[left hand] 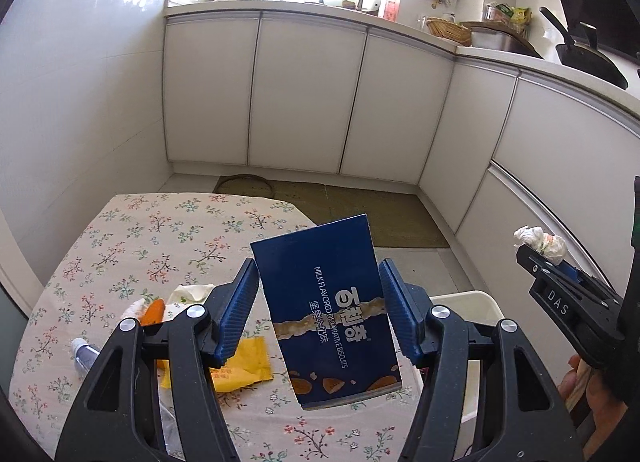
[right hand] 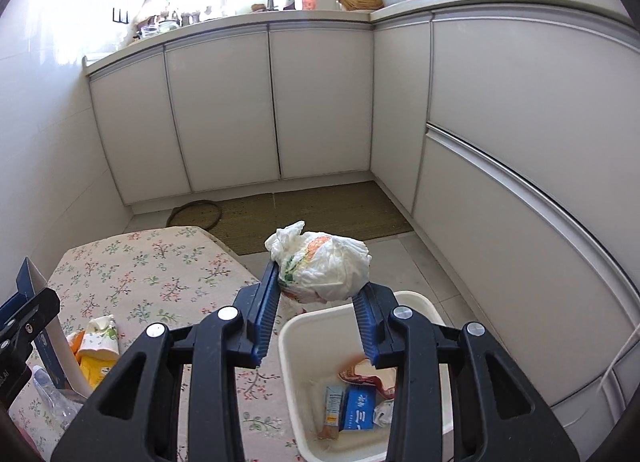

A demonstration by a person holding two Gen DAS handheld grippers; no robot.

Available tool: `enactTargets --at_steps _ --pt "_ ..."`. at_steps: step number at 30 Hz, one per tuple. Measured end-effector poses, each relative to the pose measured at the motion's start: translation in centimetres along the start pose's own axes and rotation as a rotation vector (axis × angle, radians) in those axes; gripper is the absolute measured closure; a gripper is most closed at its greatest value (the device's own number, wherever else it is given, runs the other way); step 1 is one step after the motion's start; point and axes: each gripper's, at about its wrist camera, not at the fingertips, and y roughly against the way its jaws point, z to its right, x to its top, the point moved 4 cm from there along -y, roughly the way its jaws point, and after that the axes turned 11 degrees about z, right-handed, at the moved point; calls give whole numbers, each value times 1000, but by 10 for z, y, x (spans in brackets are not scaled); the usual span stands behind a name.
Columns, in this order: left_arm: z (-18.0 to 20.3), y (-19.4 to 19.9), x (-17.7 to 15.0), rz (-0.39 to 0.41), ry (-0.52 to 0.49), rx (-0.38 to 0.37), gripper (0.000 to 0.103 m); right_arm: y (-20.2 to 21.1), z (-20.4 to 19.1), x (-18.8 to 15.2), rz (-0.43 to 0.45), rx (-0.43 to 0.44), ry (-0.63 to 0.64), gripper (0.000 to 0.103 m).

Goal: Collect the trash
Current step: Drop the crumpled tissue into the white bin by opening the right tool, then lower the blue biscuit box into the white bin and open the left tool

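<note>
My left gripper (left hand: 318,302) is shut on a dark blue biscuit box (left hand: 326,314) and holds it above the floral table's (left hand: 132,246) right edge. My right gripper (right hand: 316,294) is shut on a crumpled white paper wrapper (right hand: 322,262), held above the white bin (right hand: 296,346). The bin stands on the floor beside the table and holds several packets, among them a blue one (right hand: 358,408). On the table lie a yellow packet (left hand: 244,366), a white and orange wrapper (left hand: 176,300) and a clear plastic bottle (left hand: 82,354). The right gripper and its wrapper (left hand: 540,242) show at right in the left wrist view.
White kitchen cabinets (right hand: 224,109) line the back and right walls. A brown mat (right hand: 312,213) lies on the floor before them. The bin's rim (left hand: 468,298) shows just right of the left gripper.
</note>
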Motion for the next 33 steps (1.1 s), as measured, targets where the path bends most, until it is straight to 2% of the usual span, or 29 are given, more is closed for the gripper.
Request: enactTargets --at_steps 6,9,16,24,33 --pt "38 -8 -9 -20 -26 -53 44 -2 41 -9 -39 -53 -1 63" --pt "58 -14 -12 -33 -29 -80 44 -4 57 -14 -55 -73 2 45" --pt "101 -24 -18 -50 -52 -139 44 6 112 -14 -28 -167 -51 21" --pt "146 -42 -34 -109 -40 -205 44 16 171 -16 -27 -272 -139 15" --pt "181 -61 -48 -173 -55 -259 42 18 193 -22 -44 -346 -141 15"
